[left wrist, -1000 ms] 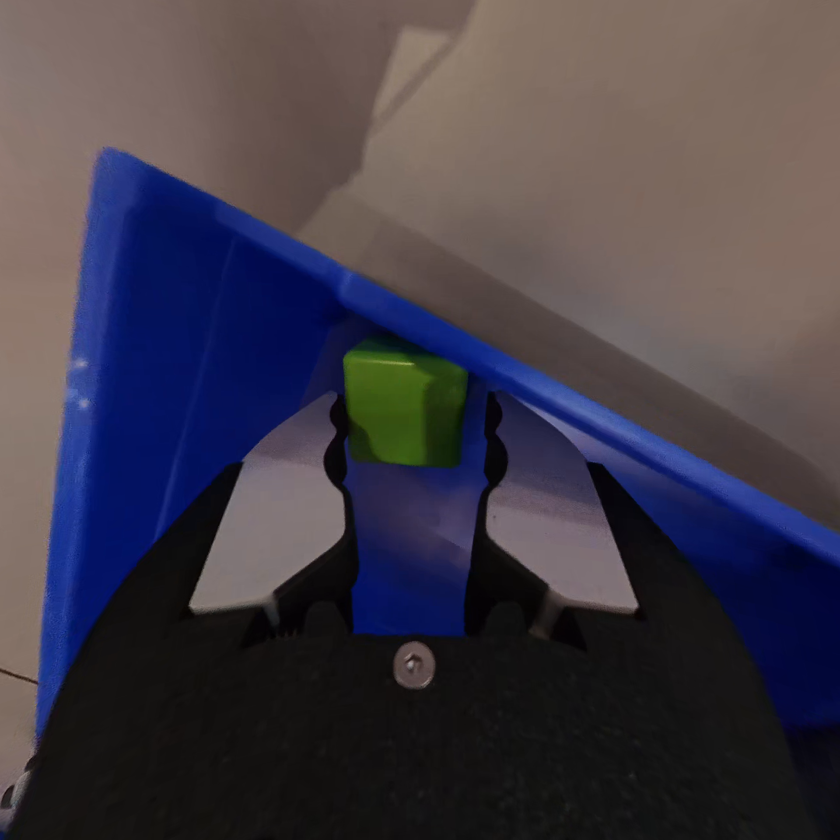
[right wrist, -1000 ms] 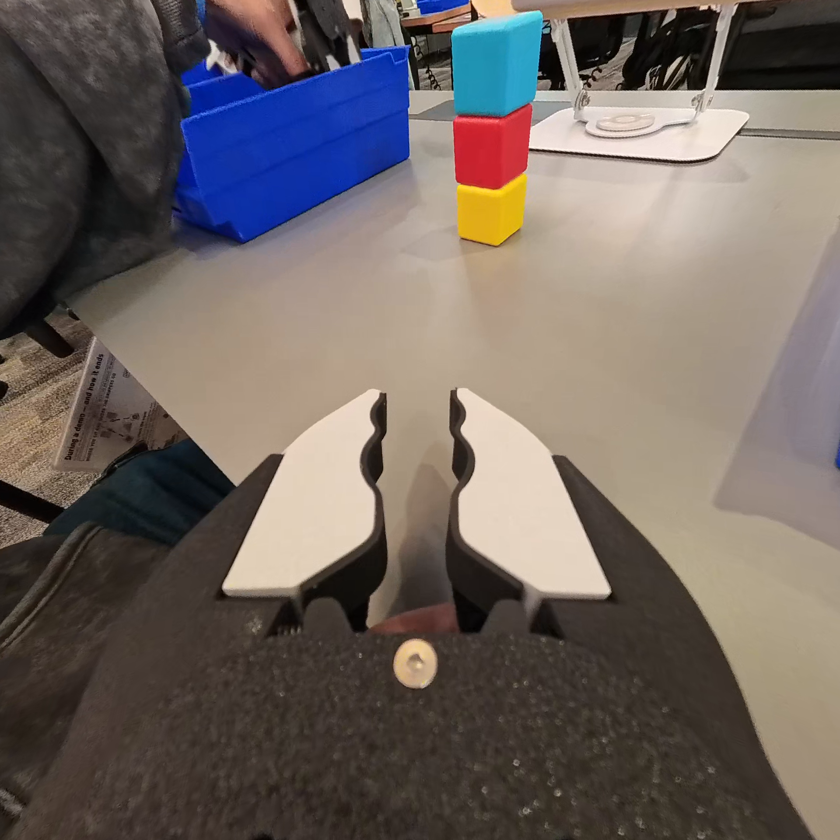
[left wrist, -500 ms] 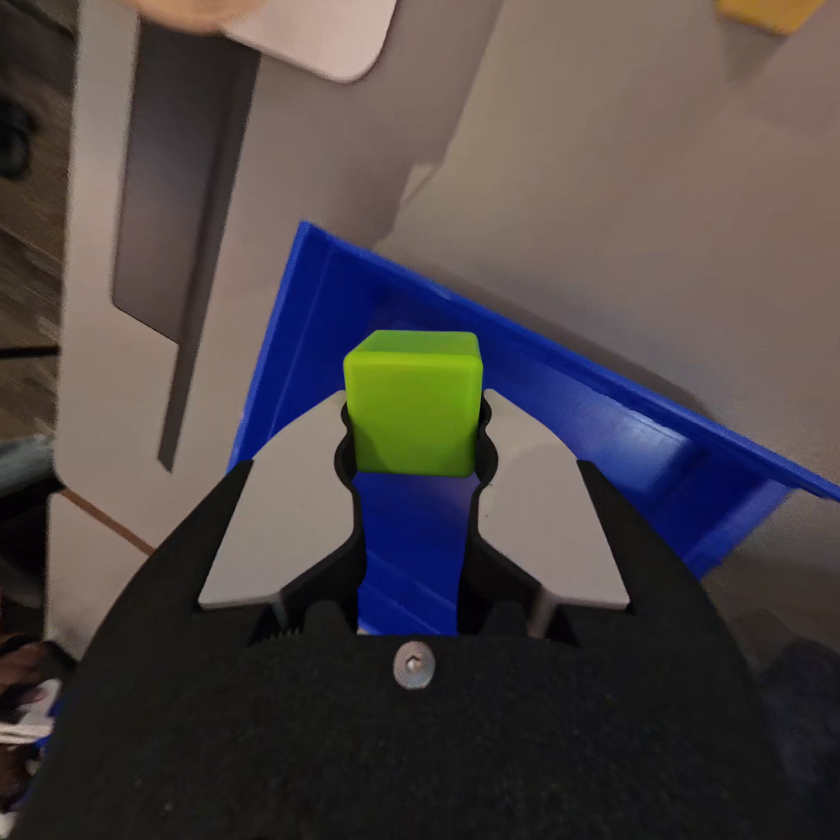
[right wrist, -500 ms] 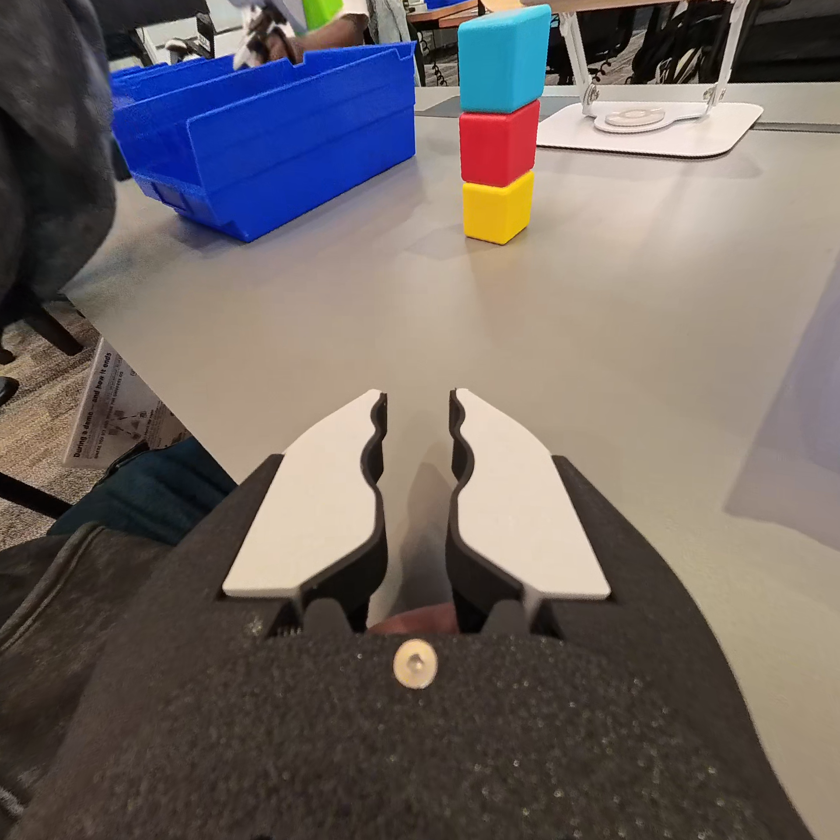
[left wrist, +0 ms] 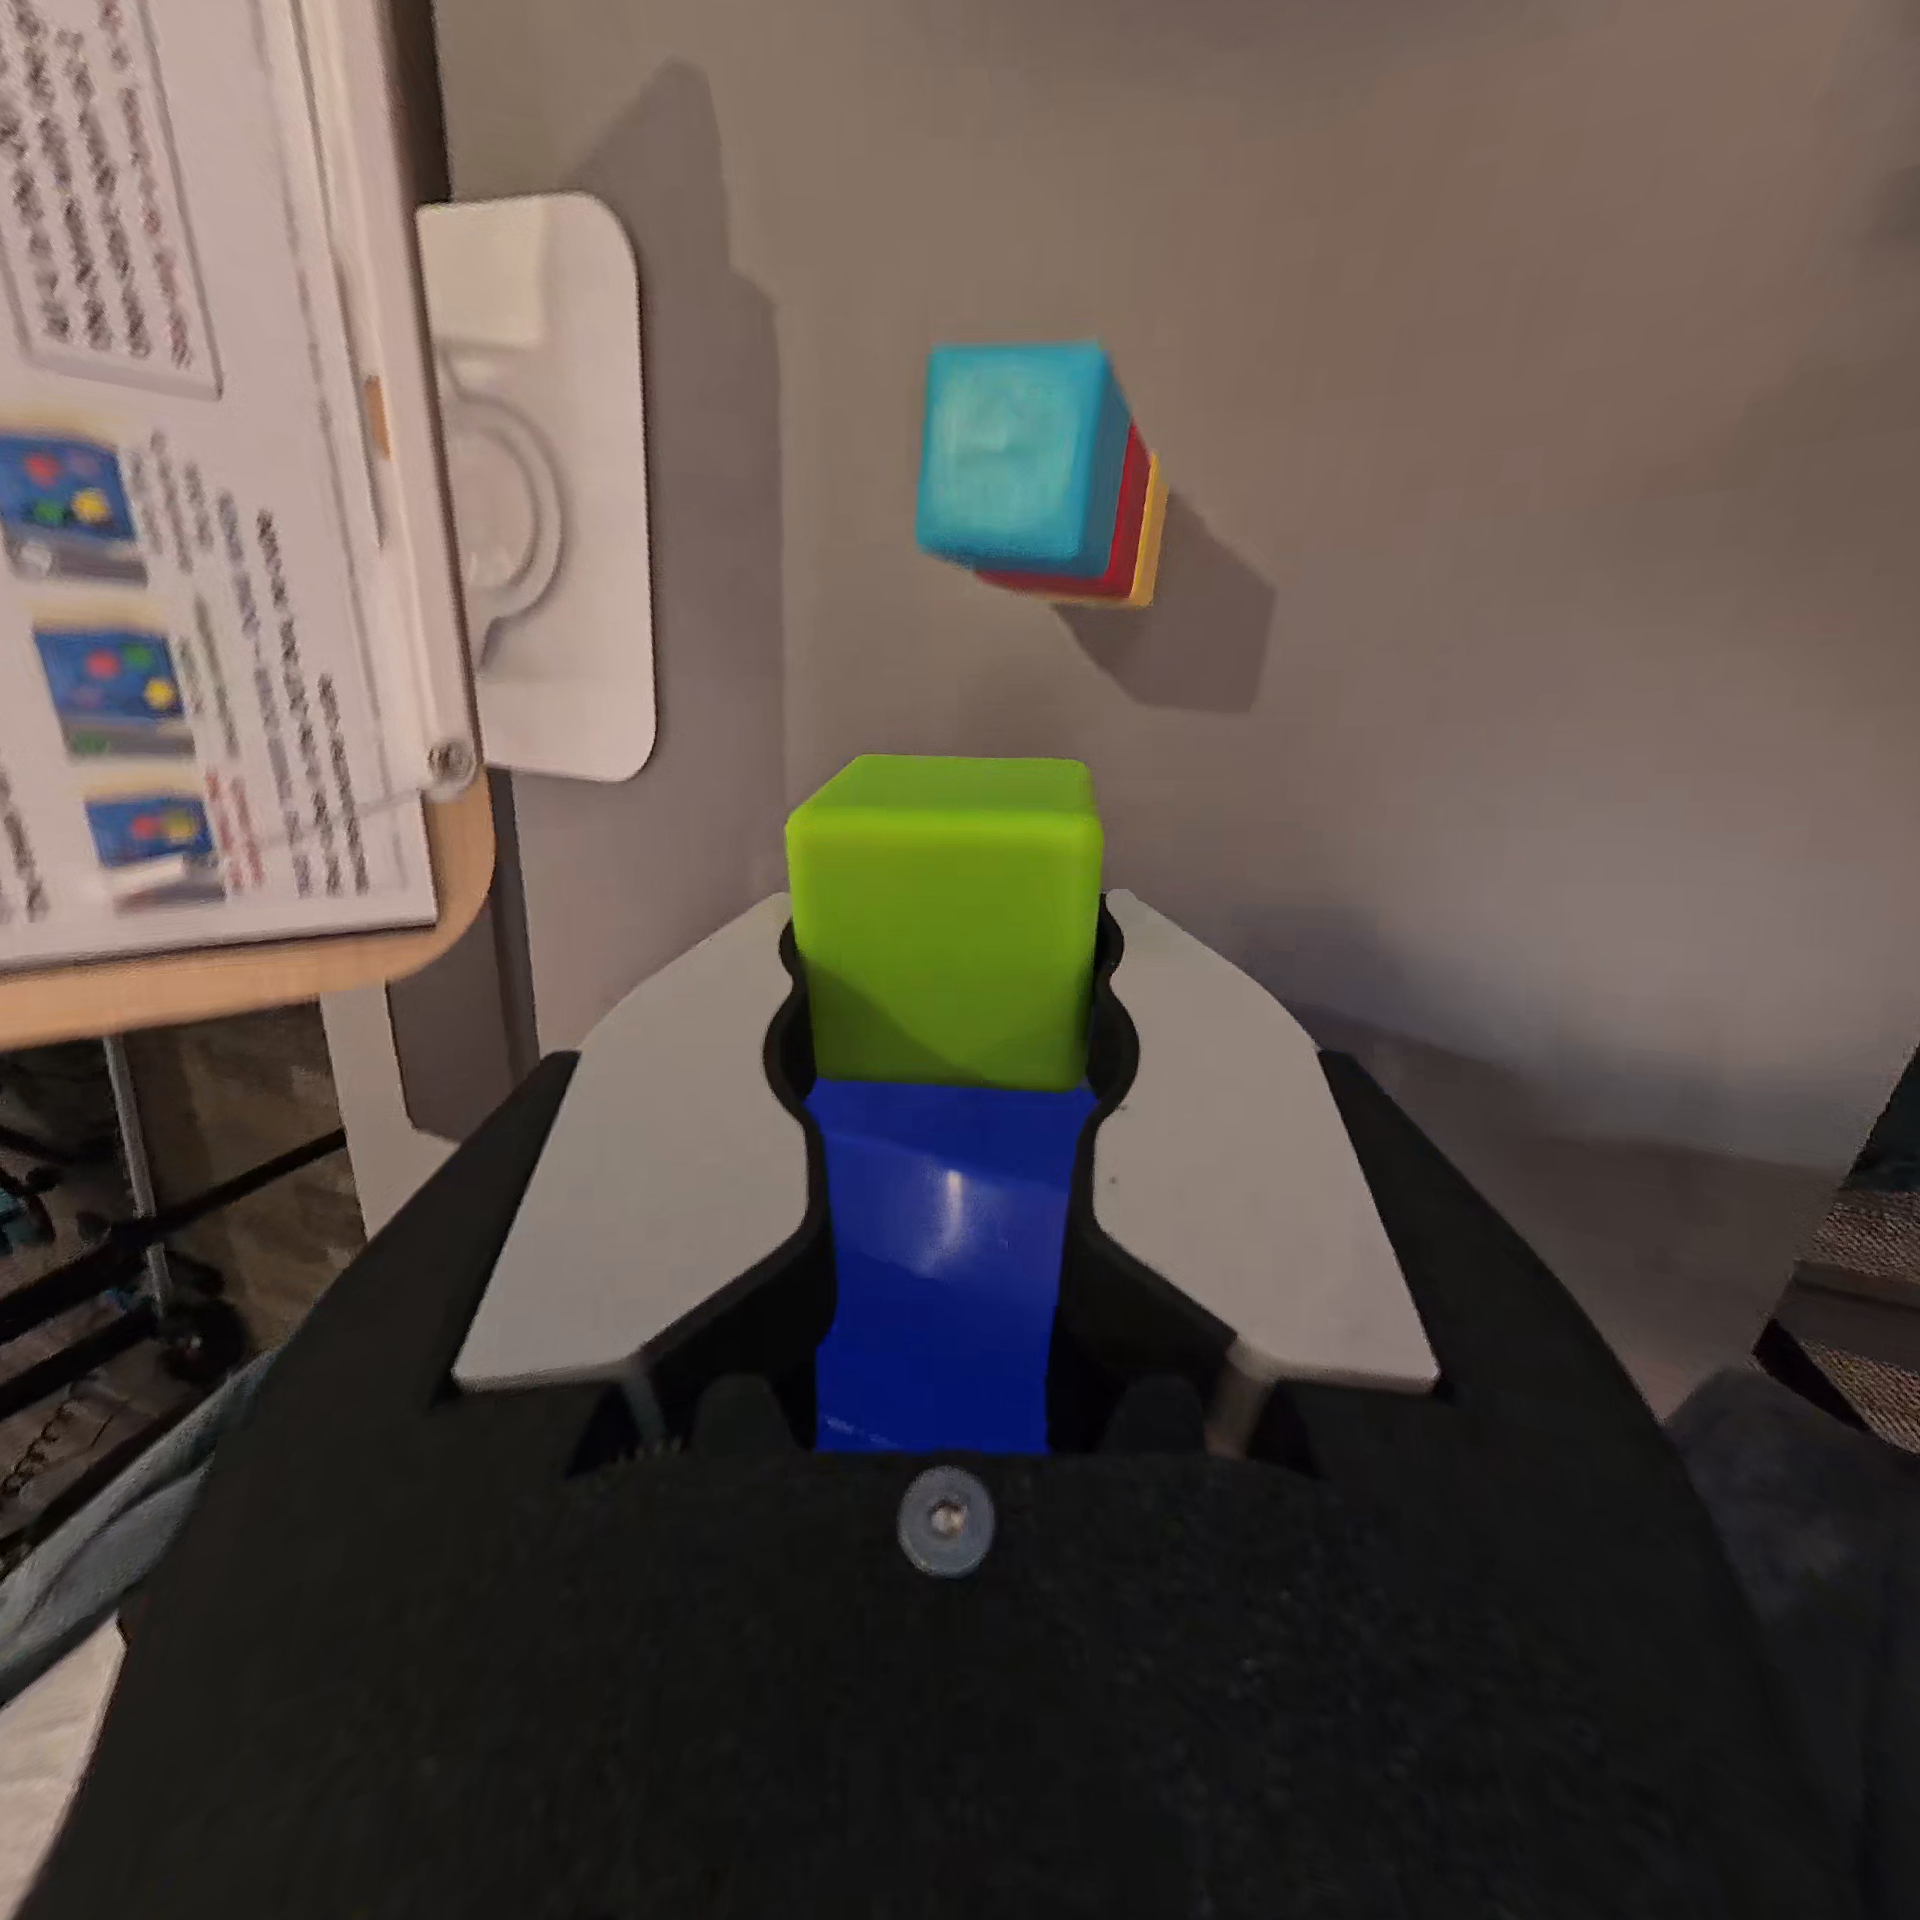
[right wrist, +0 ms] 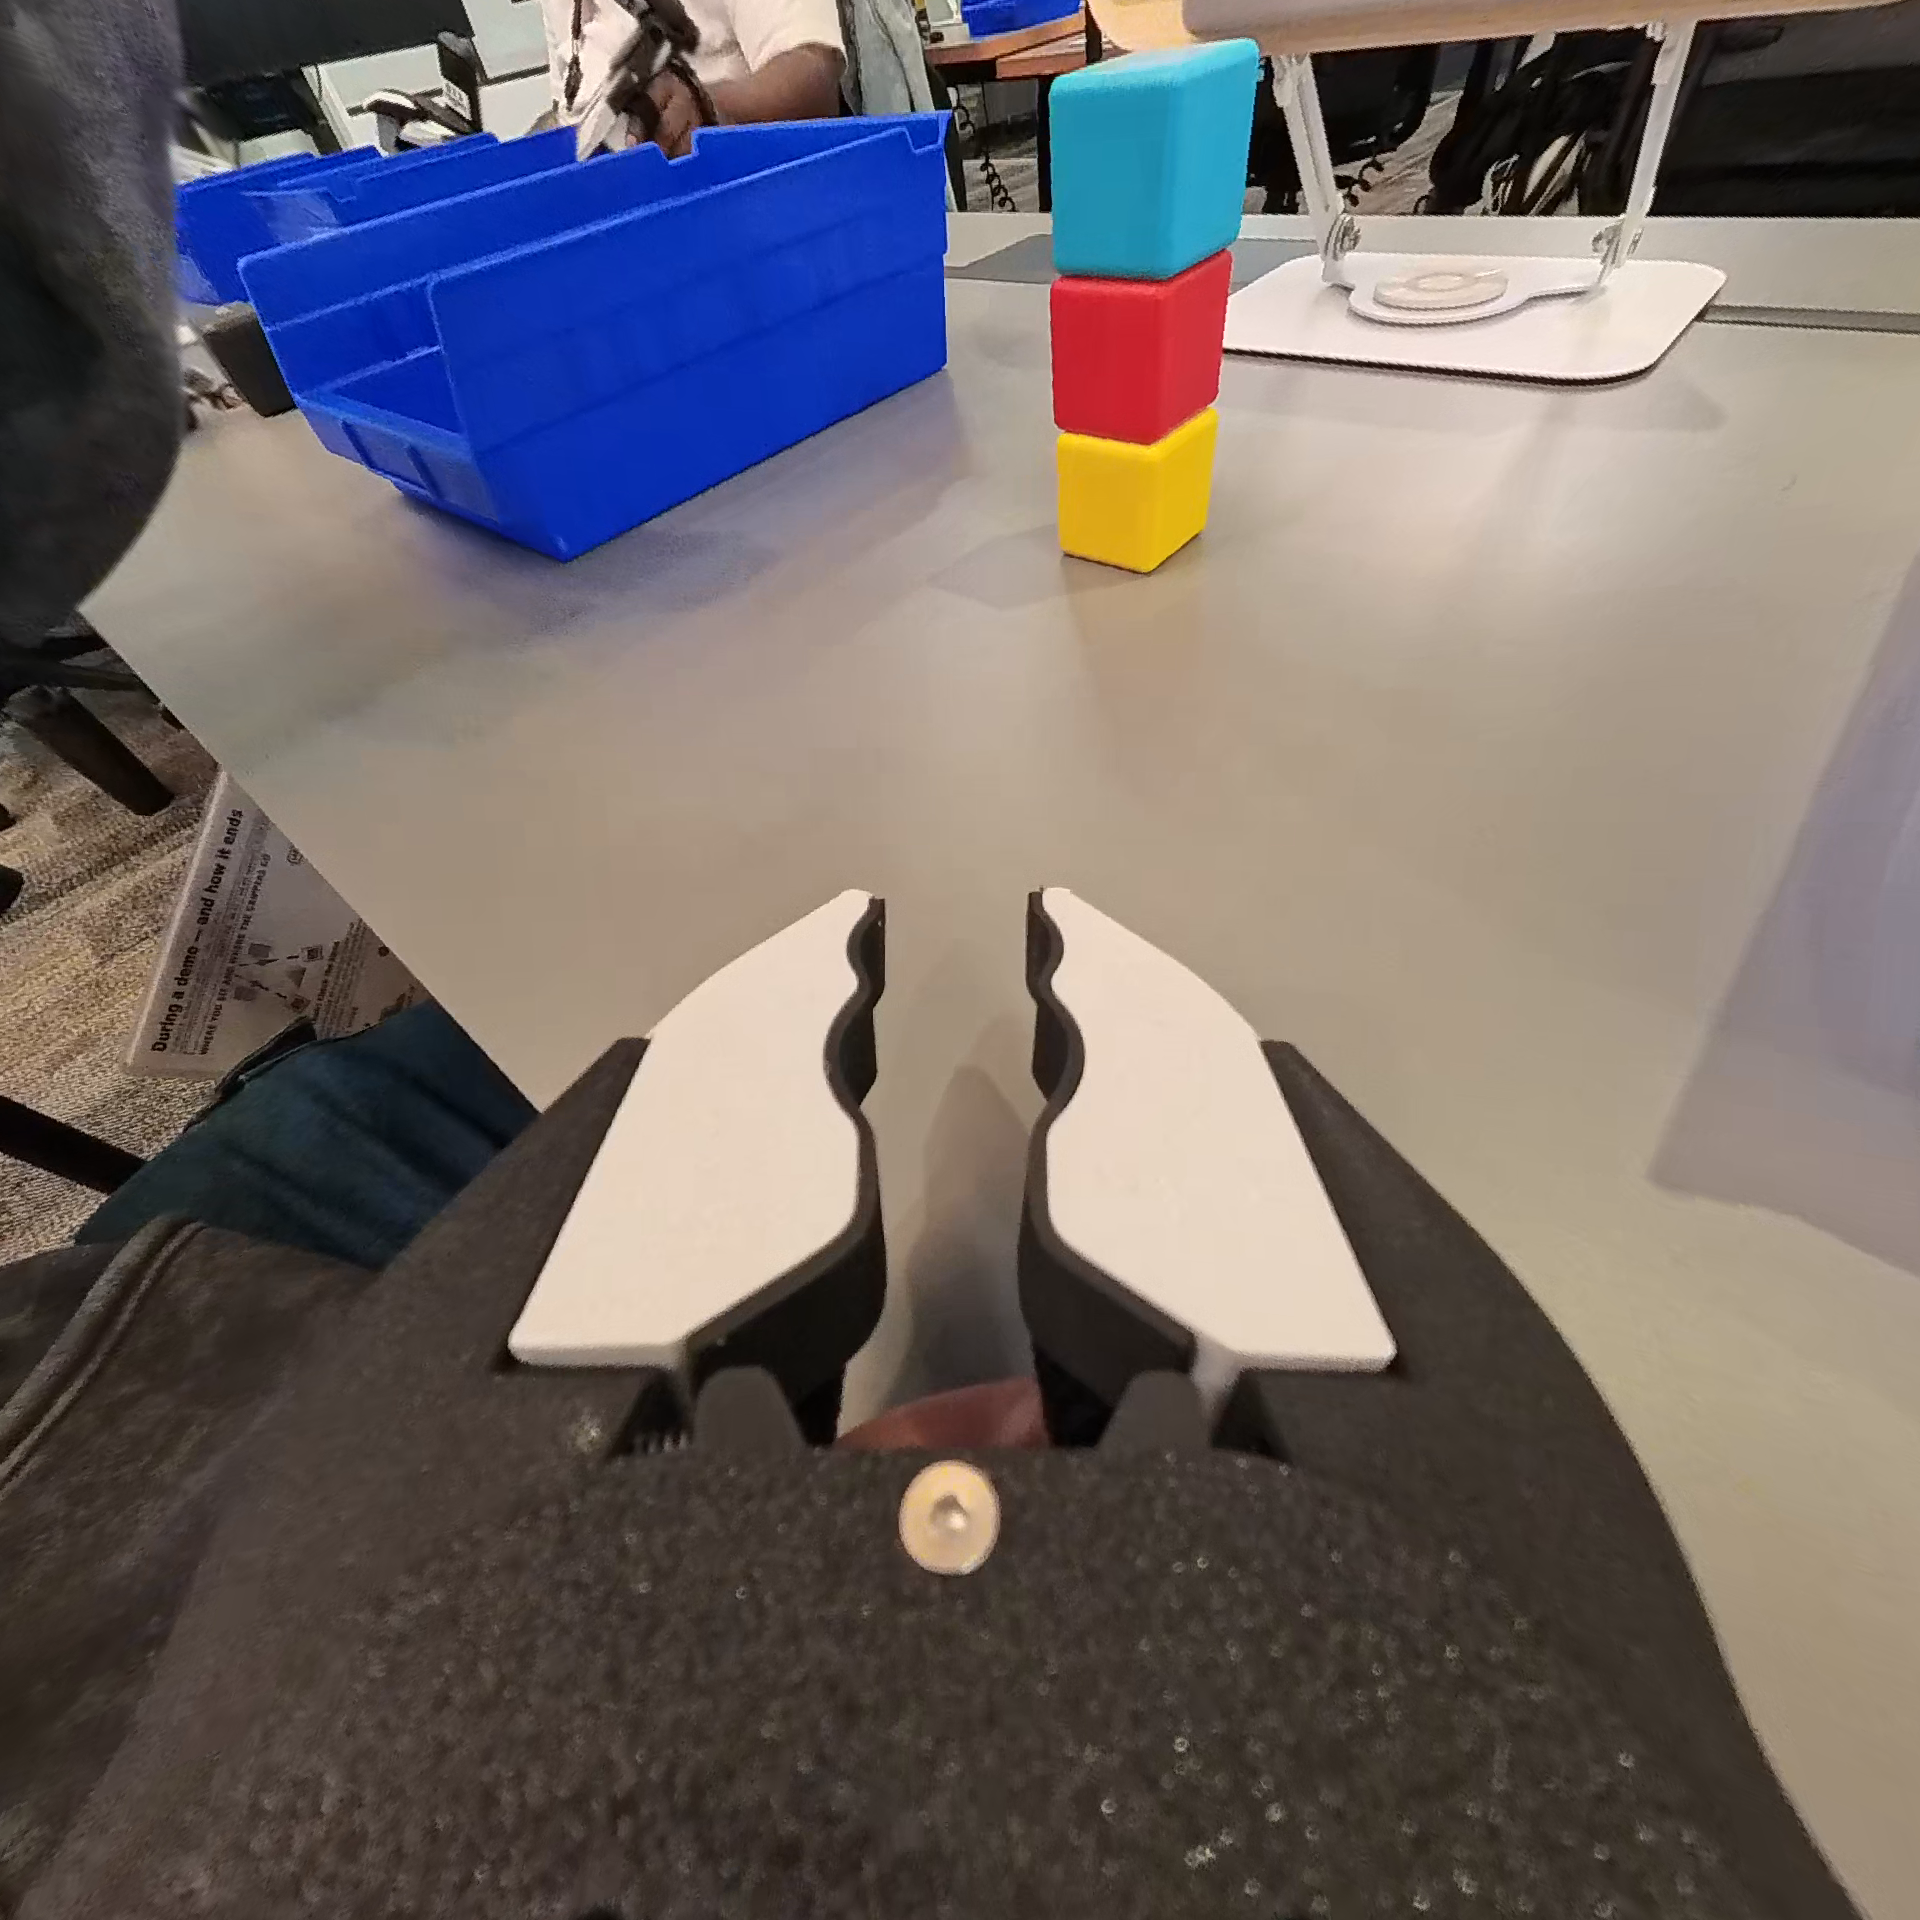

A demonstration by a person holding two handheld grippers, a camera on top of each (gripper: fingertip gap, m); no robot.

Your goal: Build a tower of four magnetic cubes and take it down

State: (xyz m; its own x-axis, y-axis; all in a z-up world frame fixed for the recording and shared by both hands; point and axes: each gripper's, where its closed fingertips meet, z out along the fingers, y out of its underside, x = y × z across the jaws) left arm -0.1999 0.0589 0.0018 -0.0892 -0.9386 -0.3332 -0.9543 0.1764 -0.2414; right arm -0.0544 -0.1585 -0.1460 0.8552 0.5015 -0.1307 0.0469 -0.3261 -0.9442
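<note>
In the left wrist view the teal cube (left wrist: 1013, 457) hides nearly all of the red cube (left wrist: 1135, 499) and yellow cube (left wrist: 1151, 551) beneath. The printed sheet (left wrist: 177, 499), probably instructions, is blurred and cut off at the left edge.

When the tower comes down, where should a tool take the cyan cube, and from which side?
Probably grip the cyan cube across two opposite flat side faces, coming in level from the open table side. It sits topmost on the red cube, slightly overhanging, so its sides are free and nothing stands close around it.
</note>
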